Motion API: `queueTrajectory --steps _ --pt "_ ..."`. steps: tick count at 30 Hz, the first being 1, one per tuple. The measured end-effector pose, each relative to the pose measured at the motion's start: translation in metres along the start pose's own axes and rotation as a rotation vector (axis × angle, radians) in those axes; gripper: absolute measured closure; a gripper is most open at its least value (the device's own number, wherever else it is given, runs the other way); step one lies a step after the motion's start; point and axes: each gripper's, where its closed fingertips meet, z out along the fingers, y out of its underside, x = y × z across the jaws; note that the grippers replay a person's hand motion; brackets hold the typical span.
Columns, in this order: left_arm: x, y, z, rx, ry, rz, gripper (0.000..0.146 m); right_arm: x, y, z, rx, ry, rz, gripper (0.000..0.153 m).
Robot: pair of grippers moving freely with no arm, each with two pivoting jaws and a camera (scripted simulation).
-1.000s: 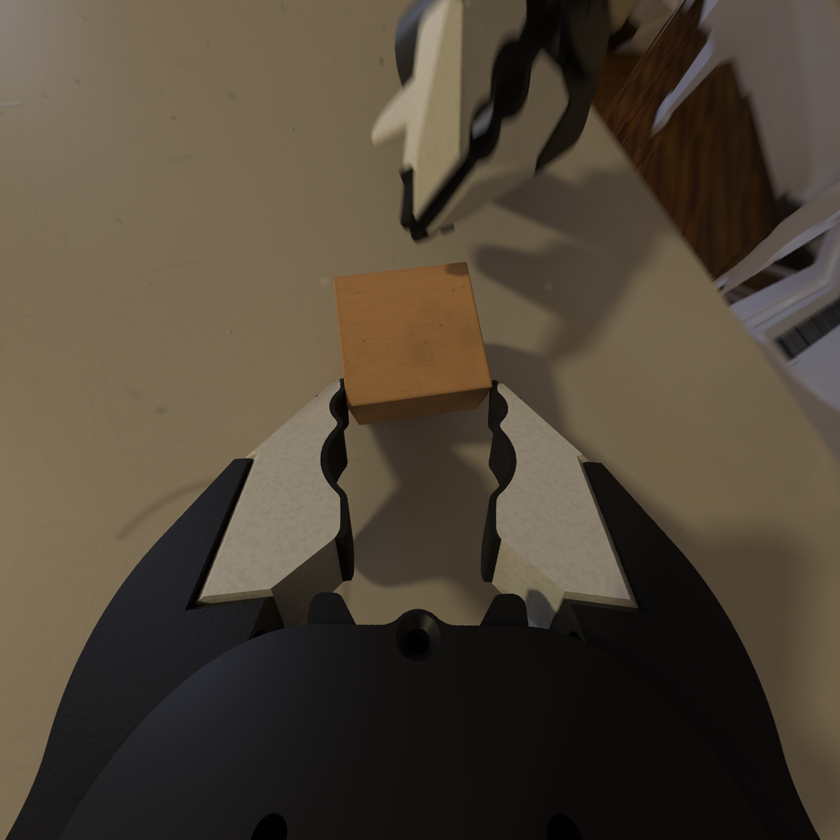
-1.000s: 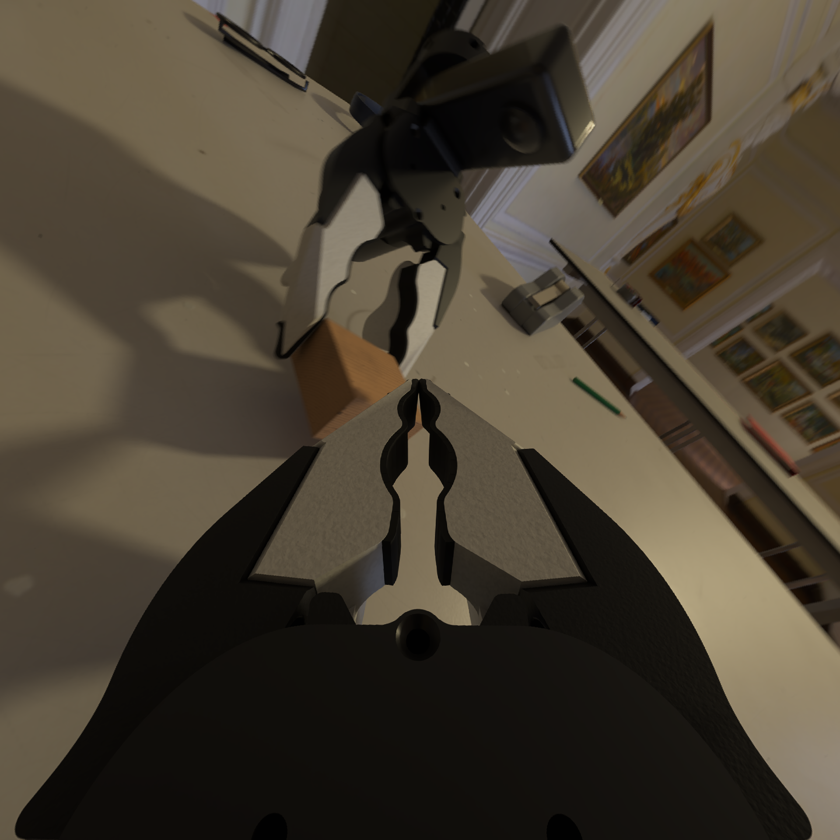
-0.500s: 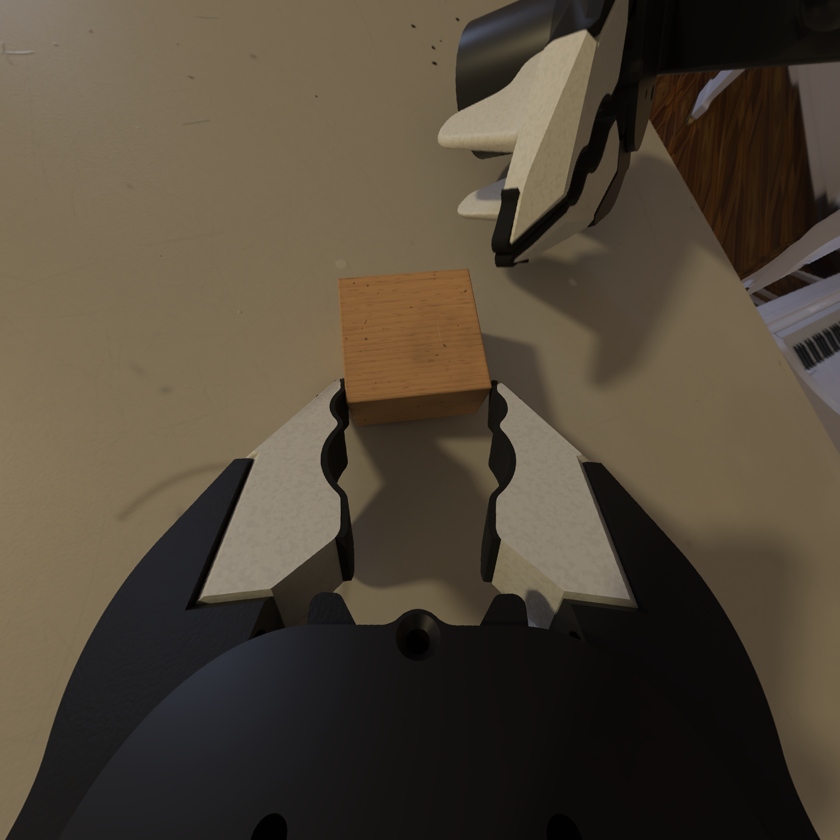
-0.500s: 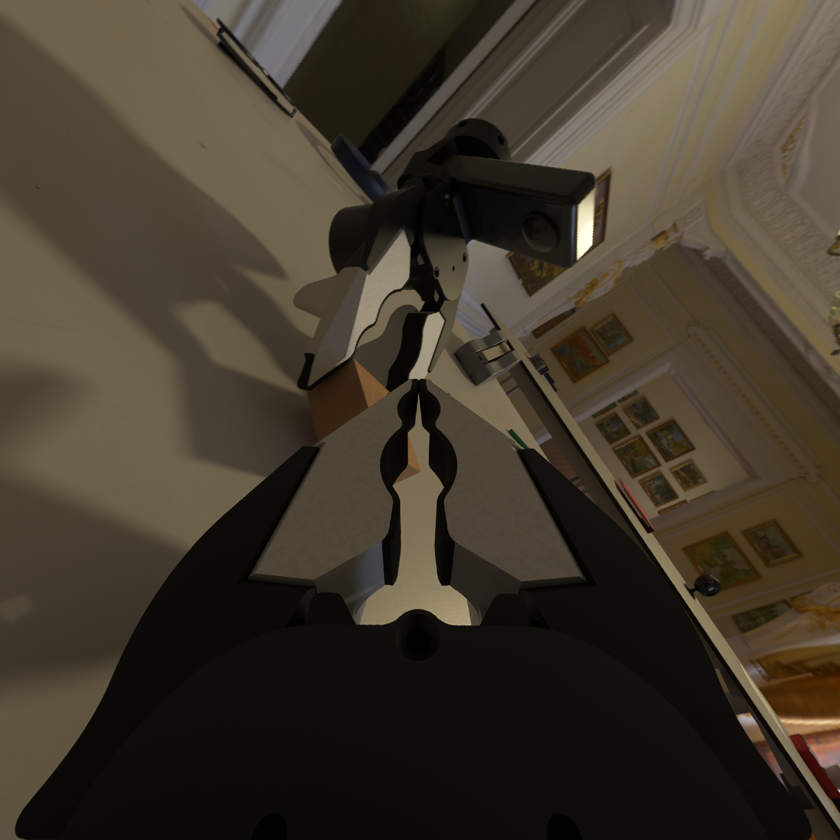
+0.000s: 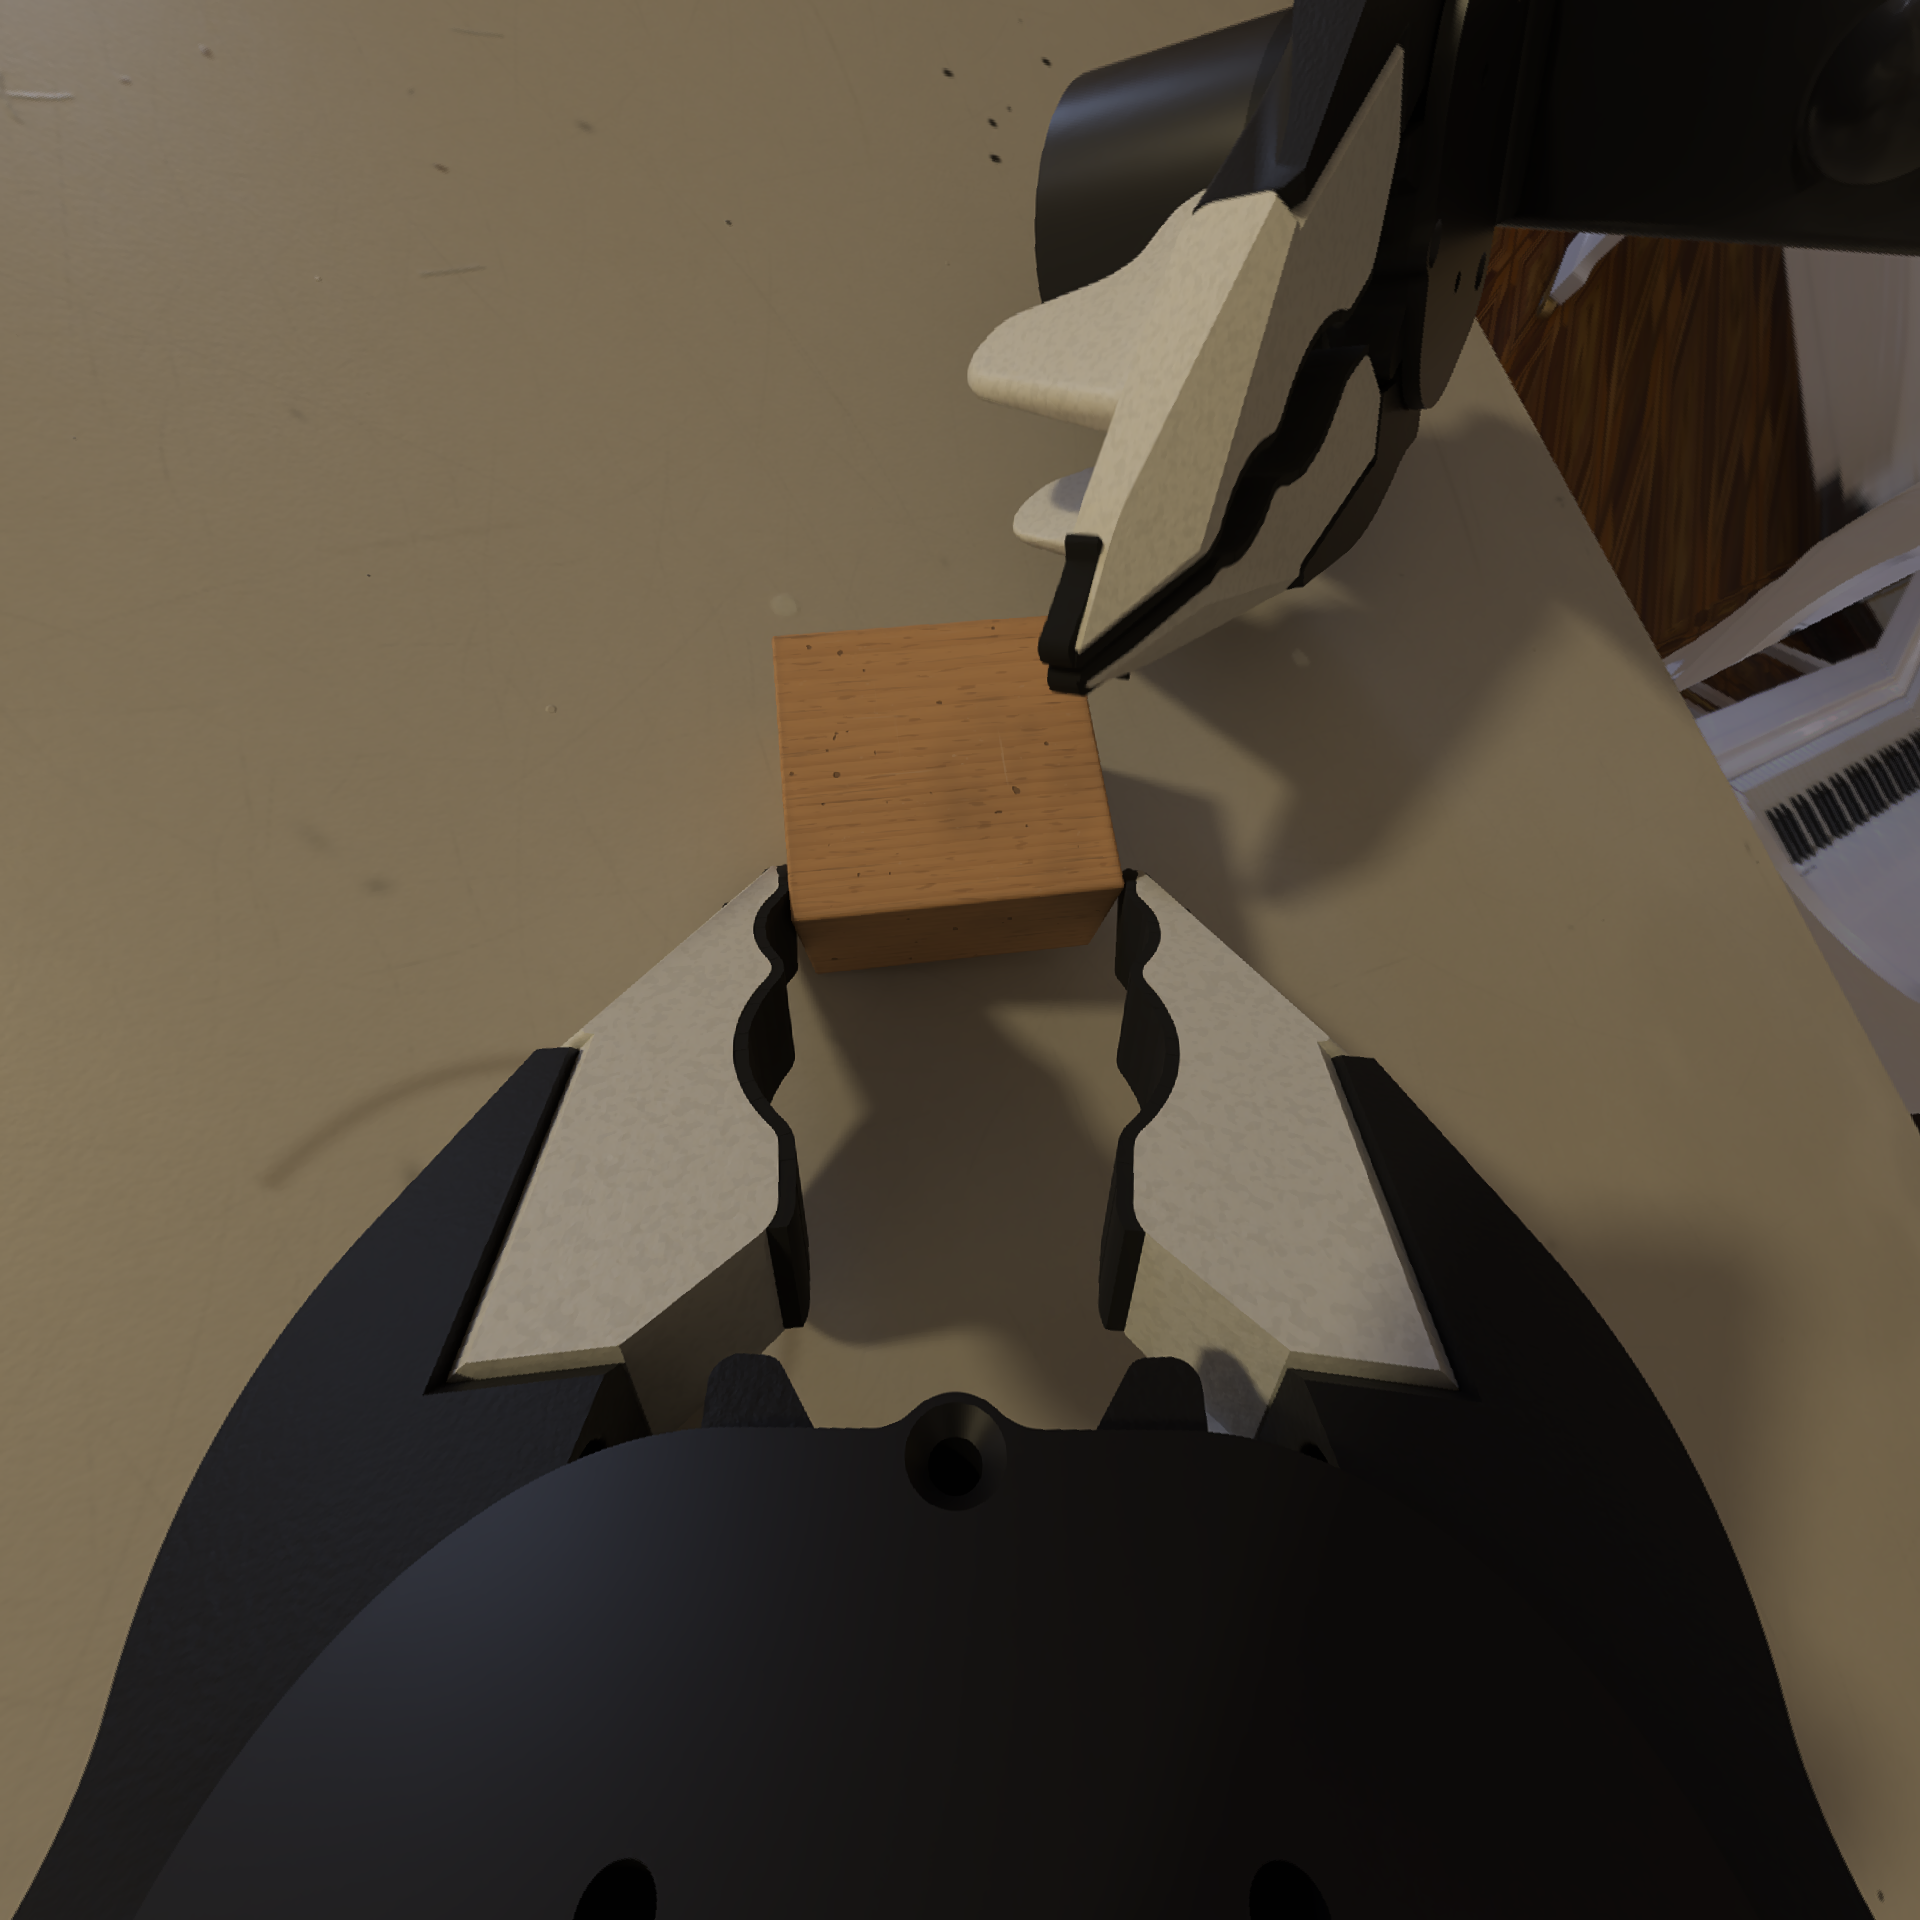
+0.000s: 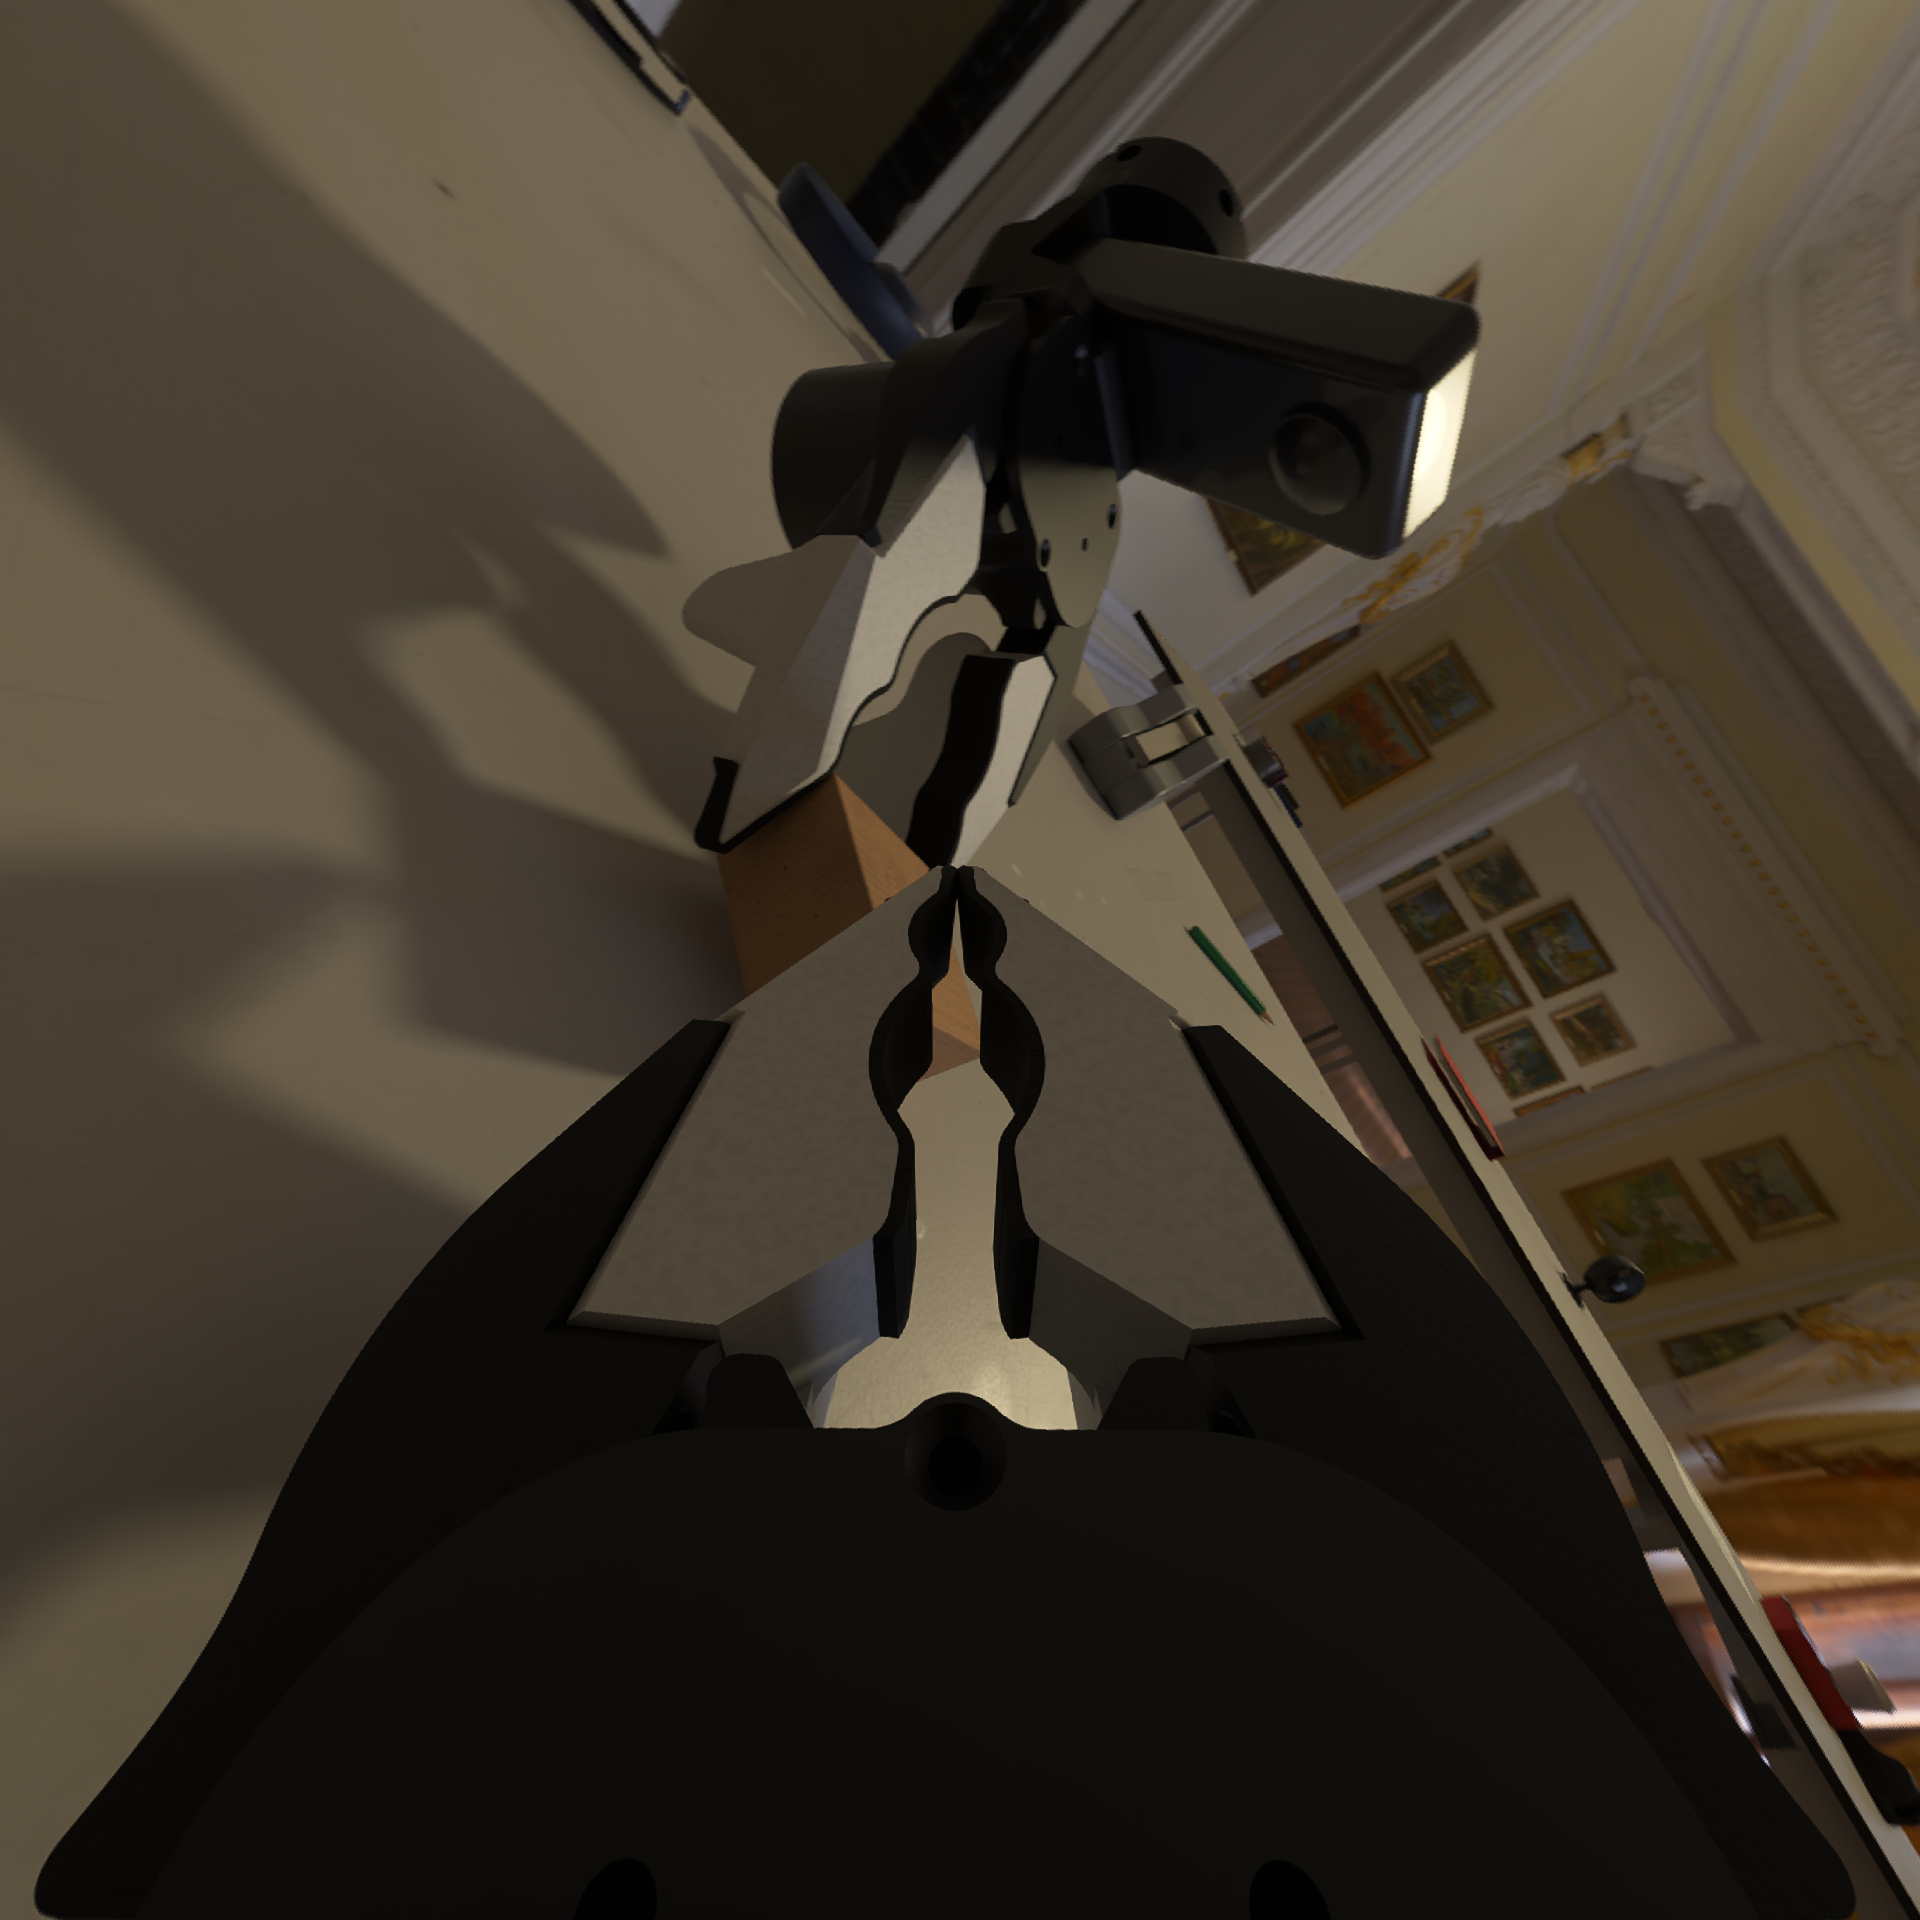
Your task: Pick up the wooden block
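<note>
The wooden block (image 5: pixel 940 790) is an orange-brown cube on the beige table (image 5: pixel 416 520). My left gripper (image 5: pixel 956 894) has its two pale fingers against the block's near corners, one on each side, shut on it. I cannot tell whether the block is off the table. My right gripper (image 6: pixel 956 878) is shut and empty. In the left wrist view the right gripper (image 5: pixel 1065 665) hangs tip-down at the block's far right corner. In the right wrist view the block (image 6: pixel 800 894) shows between the left gripper's fingers (image 6: pixel 769 748), partly hidden by my own.
The table's right edge (image 5: pixel 1558 540) runs close to the block, with wooden floor (image 5: pixel 1662 416) and white furniture (image 5: pixel 1849 831) beyond. In the right wrist view a green pencil (image 6: pixel 1226 971) and a grey stapler-like object (image 6: pixel 1143 748) lie farther along the table.
The right gripper has come down and nearer, its shut tips now at the block's far right corner. The block turned slightly square to the left fingers. The left gripper has hardly moved.
</note>
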Motion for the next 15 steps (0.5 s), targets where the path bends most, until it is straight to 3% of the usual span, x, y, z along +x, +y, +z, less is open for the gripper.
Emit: queueTrajectory --steps 5,9,15 --pt "0.000 0.000 0.000 -0.004 -0.002 0.008 0.084 0.018 0.003 -0.005 -0.005 0.071 0.090 0.153" --pt "0.000 0.001 0.000 -0.007 -0.013 0.020 0.084 0.044 0.008 -0.014 0.039 0.110 0.306 0.153" --pt "0.000 0.001 0.000 -0.005 -0.008 0.014 0.084 0.018 0.003 -0.008 0.010 0.027 0.081 0.153"
